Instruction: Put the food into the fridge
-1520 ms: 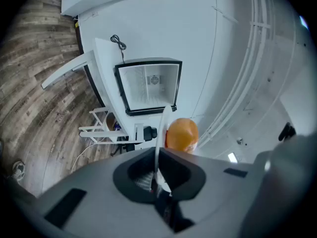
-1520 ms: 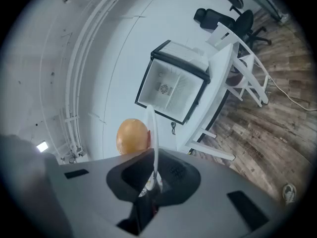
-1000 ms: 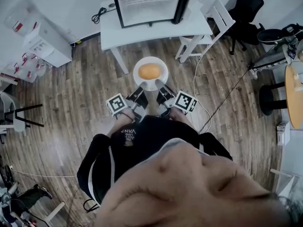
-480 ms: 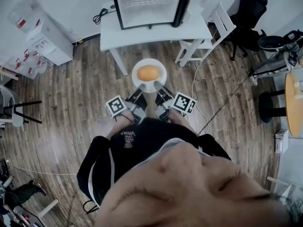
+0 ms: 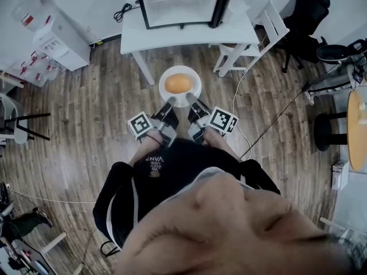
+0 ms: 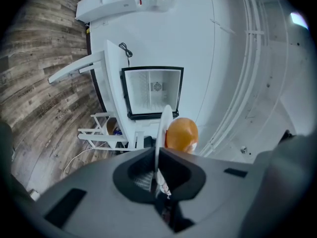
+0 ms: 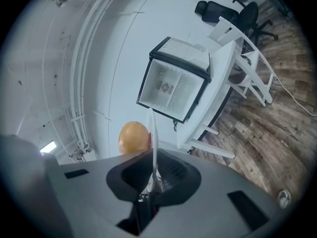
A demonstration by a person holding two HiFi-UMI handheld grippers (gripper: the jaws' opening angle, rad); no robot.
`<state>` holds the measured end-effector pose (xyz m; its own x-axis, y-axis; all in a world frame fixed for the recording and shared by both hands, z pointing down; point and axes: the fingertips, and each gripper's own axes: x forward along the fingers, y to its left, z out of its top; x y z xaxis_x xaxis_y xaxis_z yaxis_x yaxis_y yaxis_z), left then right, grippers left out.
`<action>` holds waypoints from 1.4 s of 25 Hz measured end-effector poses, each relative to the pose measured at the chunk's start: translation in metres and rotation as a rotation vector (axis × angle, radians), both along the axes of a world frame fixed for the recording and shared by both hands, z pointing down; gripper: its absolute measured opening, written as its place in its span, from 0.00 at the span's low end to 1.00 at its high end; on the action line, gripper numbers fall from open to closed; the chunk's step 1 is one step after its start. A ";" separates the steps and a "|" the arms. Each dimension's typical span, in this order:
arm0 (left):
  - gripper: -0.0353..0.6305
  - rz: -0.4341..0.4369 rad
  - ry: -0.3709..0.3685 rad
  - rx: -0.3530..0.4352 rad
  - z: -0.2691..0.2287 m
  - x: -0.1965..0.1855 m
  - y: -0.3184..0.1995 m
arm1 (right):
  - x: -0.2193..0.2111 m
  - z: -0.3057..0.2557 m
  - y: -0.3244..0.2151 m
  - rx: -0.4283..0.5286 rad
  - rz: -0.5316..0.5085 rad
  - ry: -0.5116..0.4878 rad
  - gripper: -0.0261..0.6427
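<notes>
Carrying the plate [image 5: 196,82] toward the open fridge [image 5: 178,2], I have my left gripper [image 5: 170,103] and my right gripper [image 5: 192,101] side by side. Each has its jaws closed tight on the plate's near rim. The round orange food [image 5: 178,83] sits loose in the middle of the plate, which hangs over the wooden floor [image 5: 86,125], well apart from the white worktop [image 5: 189,38] that bears the fridge.

My worry is the far edge, because nothing supports it (both grips are on my side). If my wrists dip, the plate would tilt forward and the food would likely roll straight off. The rim is thin and smooth, so if my hands drift apart or twist against each other, one pair of jaws could slip and leave the plate swinging from the other. At the fridge, I judge the opening only modestly wider than the plate. A crooked approach could knock the frame or the worktop's edge and jolt the food loose. The white chair [image 5: 258,27] beside the worktop also crowds my right side.
</notes>
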<state>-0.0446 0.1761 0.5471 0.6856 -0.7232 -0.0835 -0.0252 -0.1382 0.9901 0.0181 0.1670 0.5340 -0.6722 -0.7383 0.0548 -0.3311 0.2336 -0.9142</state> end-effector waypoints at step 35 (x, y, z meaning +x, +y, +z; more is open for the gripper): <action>0.09 0.092 0.008 0.008 -0.007 -0.018 -0.133 | -0.018 -0.006 -0.128 -0.010 0.083 -0.001 0.08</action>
